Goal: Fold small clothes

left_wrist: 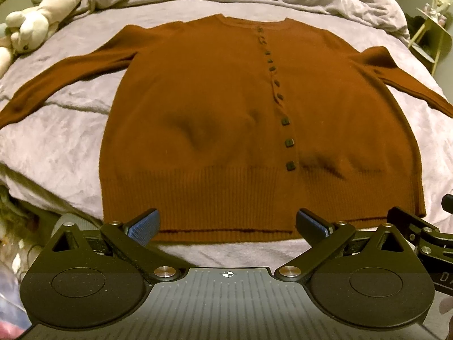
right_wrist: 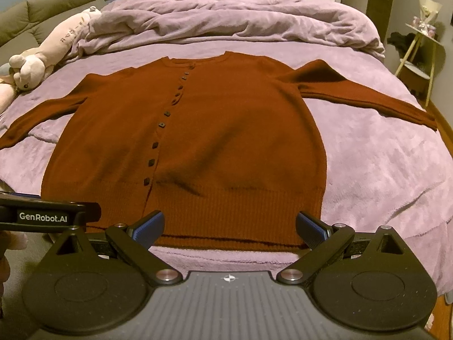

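- A rust-brown cardigan point(left_wrist: 215, 119) lies spread flat, front up, on a bed point(left_wrist: 70, 147) covered in lilac plush fabric; it is buttoned shut, with a row of dark square buttons point(left_wrist: 288, 142) running from neckline to ribbed hem.
- The cardigan's neckline points away from both cameras; its hem is the edge nearest them. Both sleeves stretch outward from the body and lie on the bed.
- The left claw point(left_wrist: 228, 228) is spread wide, with nothing between its blue-padded fingers point(left_wrist: 143, 225). It hovers just short of the cardigan's hem, roughly in front of the hem's left and middle stretch; whether the pads touch the cloth cannot be told.
- The right claw point(right_wrist: 230, 229) is likewise spread wide and empty. It sits at the cardigan's hem too, in front of the part to the right of the button row, with the hem's right corner point(right_wrist: 317, 218) just beyond its right finger.
- In the right wrist view the left claw's black body, marked "GenRobot.AI", shows at the cardigan's lower left corner, so the two claws sit side by side along the hem.
- Soft creases dent the cardigan's lower front on both sides of the button row.
- Beyond the cardigan's neckline a rumpled lilac duvet point(right_wrist: 232, 19) is heaped across the bed.
- Beyond the cardigan's left sleeve a pale plush toy point(right_wrist: 48, 53) lies at the bed's edge.
- Beyond the right sleeve, off the bed, stands a small side table point(right_wrist: 421, 53).
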